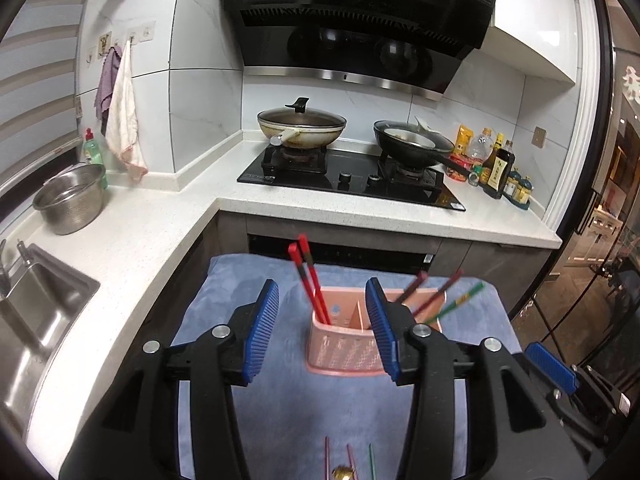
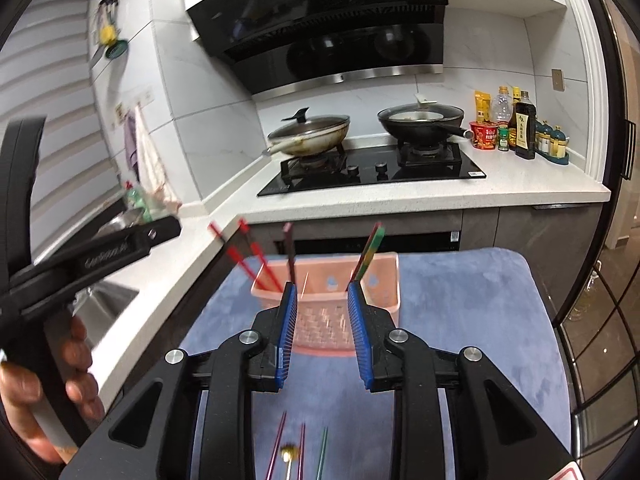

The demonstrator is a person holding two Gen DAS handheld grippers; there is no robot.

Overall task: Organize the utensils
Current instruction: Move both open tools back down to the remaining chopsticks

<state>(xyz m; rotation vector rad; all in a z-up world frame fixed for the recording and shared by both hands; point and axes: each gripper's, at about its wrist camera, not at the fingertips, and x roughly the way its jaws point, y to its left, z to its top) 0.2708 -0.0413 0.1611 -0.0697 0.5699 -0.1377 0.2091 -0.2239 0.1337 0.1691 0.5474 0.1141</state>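
A pink utensil basket (image 1: pixel 344 350) (image 2: pixel 380 276) stands on a blue towel (image 1: pixel 288 400) (image 2: pixel 460 320). Red chopsticks (image 1: pixel 310 280) (image 2: pixel 250 262) lean in its left compartment. Dark maroon chopsticks (image 1: pixel 434 294) (image 2: pixel 290 256) and green chopsticks (image 1: pixel 460 302) (image 2: pixel 370 254) lean in the right part. Loose chopsticks (image 1: pixel 350 460) (image 2: pixel 300 448) and a gold-ended utensil (image 2: pixel 287 452) lie on the towel near me. My left gripper (image 1: pixel 324 336) is open and empty in front of the basket. My right gripper (image 2: pixel 322 332) is open and empty just before the basket.
White L-shaped counter (image 1: pixel 140 232) with a sink (image 1: pixel 36 320) and steel bowl (image 1: pixel 72 198) at left. A gas hob (image 1: pixel 352 176) carries a lidded wok (image 1: pixel 302 126) and a black pan (image 1: pixel 412 144). Sauce bottles (image 1: pixel 496 164) stand at the right.
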